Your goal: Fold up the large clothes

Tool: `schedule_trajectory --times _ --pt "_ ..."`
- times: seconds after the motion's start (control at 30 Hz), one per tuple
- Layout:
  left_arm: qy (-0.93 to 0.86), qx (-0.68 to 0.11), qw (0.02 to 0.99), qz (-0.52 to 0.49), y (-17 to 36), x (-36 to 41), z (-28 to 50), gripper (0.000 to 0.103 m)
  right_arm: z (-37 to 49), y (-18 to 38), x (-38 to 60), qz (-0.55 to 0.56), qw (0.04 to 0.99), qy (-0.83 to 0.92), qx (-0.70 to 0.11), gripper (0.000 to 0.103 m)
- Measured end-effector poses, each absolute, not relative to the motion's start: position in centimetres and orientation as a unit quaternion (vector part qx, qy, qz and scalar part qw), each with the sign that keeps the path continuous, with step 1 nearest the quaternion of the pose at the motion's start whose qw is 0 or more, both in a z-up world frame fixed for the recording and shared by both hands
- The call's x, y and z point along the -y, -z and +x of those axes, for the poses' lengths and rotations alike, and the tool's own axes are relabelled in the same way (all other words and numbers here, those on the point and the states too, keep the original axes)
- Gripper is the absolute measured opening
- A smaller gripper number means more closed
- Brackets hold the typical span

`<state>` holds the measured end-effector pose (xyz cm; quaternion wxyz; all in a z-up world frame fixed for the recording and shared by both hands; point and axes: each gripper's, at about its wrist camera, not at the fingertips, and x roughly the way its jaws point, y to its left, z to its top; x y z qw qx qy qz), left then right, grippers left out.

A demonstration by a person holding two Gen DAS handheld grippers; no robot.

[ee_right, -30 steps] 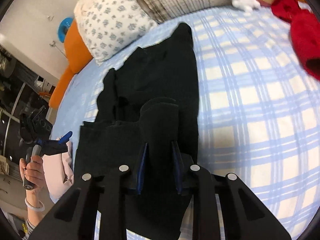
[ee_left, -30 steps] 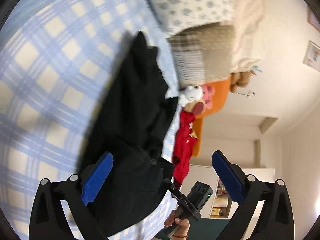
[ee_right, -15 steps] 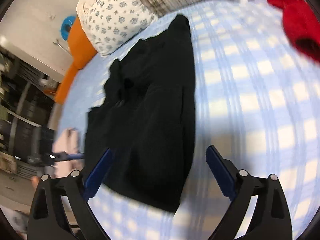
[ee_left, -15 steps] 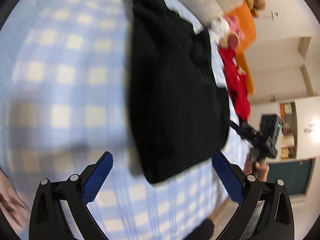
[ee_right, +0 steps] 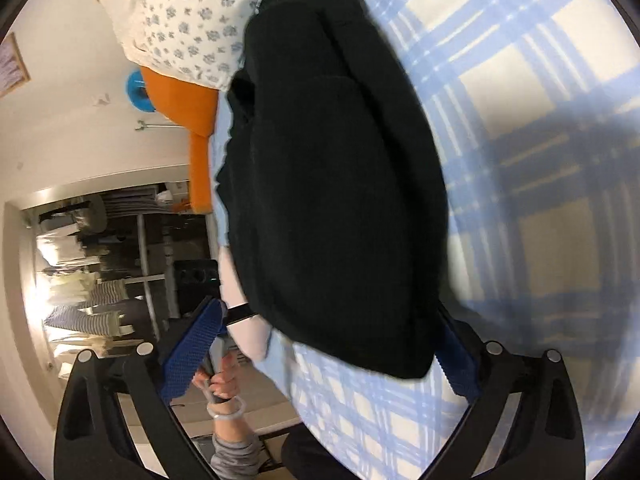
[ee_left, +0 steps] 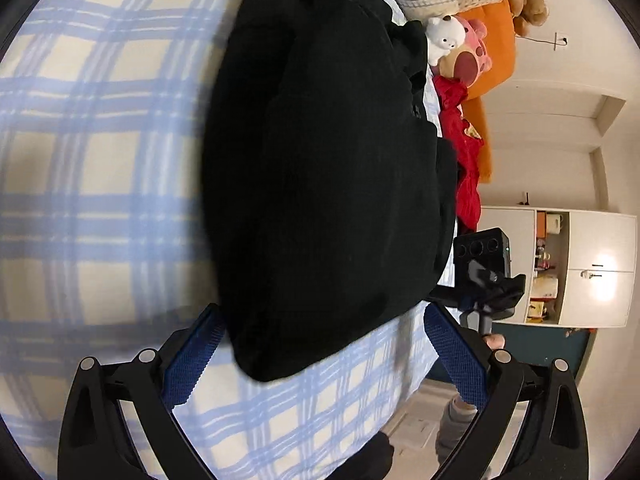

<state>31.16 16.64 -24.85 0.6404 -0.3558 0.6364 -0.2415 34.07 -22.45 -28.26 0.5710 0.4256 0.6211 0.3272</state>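
A large black garment (ee_left: 328,168) lies folded lengthwise on the blue-and-cream checked bedsheet (ee_left: 100,184). It also shows in the right wrist view (ee_right: 340,184). My left gripper (ee_left: 320,356) is open, with its blue pads either side of the garment's near left corner. My right gripper (ee_right: 320,356) is open at the garment's near right corner; the cloth partly covers its right pad. Neither holds any cloth. The right gripper also shows in the left wrist view (ee_left: 476,300).
Pillows (ee_right: 192,20), a white plush toy (ee_left: 442,36) and a red garment (ee_left: 464,160) lie at the bed's head. An orange headboard (ee_right: 188,108) is behind. A white cupboard (ee_left: 580,268) stands past the bed's edge. The bed's near edge is just below both grippers.
The right gripper was shut on the black garment a second ago and has let go. Both grippers have come down low to the garment's near corners.
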Motion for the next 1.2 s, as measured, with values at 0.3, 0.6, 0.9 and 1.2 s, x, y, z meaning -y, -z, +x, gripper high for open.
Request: schedule_trajectory --times 0.3,0.6,0.9,1.2 --pt "0.188 -0.633 0.635 -0.401 25.6 -17.9 30.6 0.053 33.1 28.3 23.4 0.435 0.596 -0.315 -0.597 0.045" --pt "0.249 -0.606 0.647 -0.39 18.2 -17.2 25.6 0.045 29.0 19.3 24.1 0.39 0.622 -0.385 -0.56 0.043" --pt "0.206 -0.641 0.518 -0.528 25.9 -17.6 23.6 0.047 26.7 28.0 26.5 0.544 0.495 -0.305 -0.605 0.046" --pt "0.211 -0.591 0.538 -0.562 20.0 -19.3 27.0 0.057 30.0 23.0 25.9 0.607 0.492 -0.315 -0.54 0.047"
